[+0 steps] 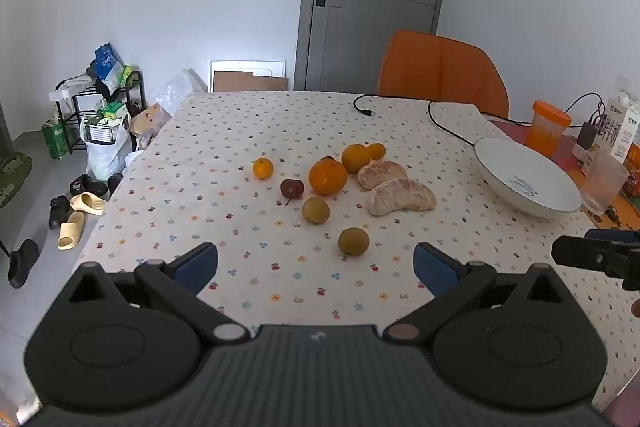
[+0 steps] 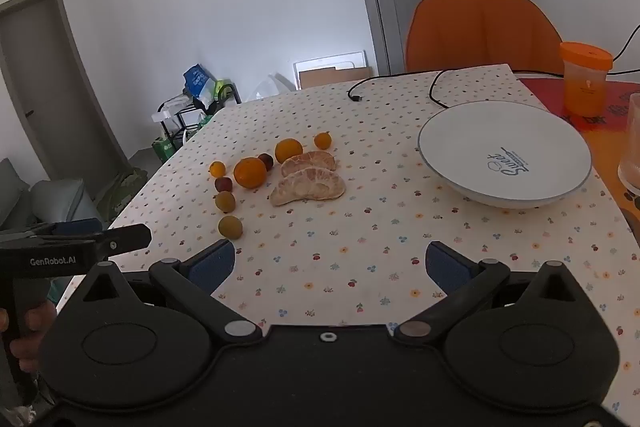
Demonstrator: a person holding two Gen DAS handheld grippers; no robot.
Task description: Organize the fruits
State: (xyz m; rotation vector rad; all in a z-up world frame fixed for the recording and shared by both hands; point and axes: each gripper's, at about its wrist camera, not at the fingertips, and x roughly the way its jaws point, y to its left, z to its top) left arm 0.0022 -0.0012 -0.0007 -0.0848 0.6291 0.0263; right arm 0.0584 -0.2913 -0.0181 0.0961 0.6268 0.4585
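Both tools hang above the near edge of the table (image 1: 224, 131), tilted downward. The left gripper (image 1: 316, 269) stands with jaws spread wide, nothing between them; the right gripper (image 2: 330, 265) likewise, wide and empty.

Nearest the left gripper lies a greenish-brown fruit (image 1: 353, 241), with a second one (image 1: 316, 210) just beyond. Both are round and free to roll, so a pad striking off-centre would likely send either toward the table's left edge.

Further on, a dark red fruit (image 1: 292, 189) sits beside the large orange (image 1: 328, 177). The fruit here is crowded, and a wide approach risks knocking neighbours.

The two peeled citrus pieces (image 1: 402, 197) look soft; a firm squeeze may crush or split them.

The white bowl (image 2: 504, 163), empty, stands well right of the fruit. The black cable (image 2: 434, 89) lies beyond it and could snag on a long reach.
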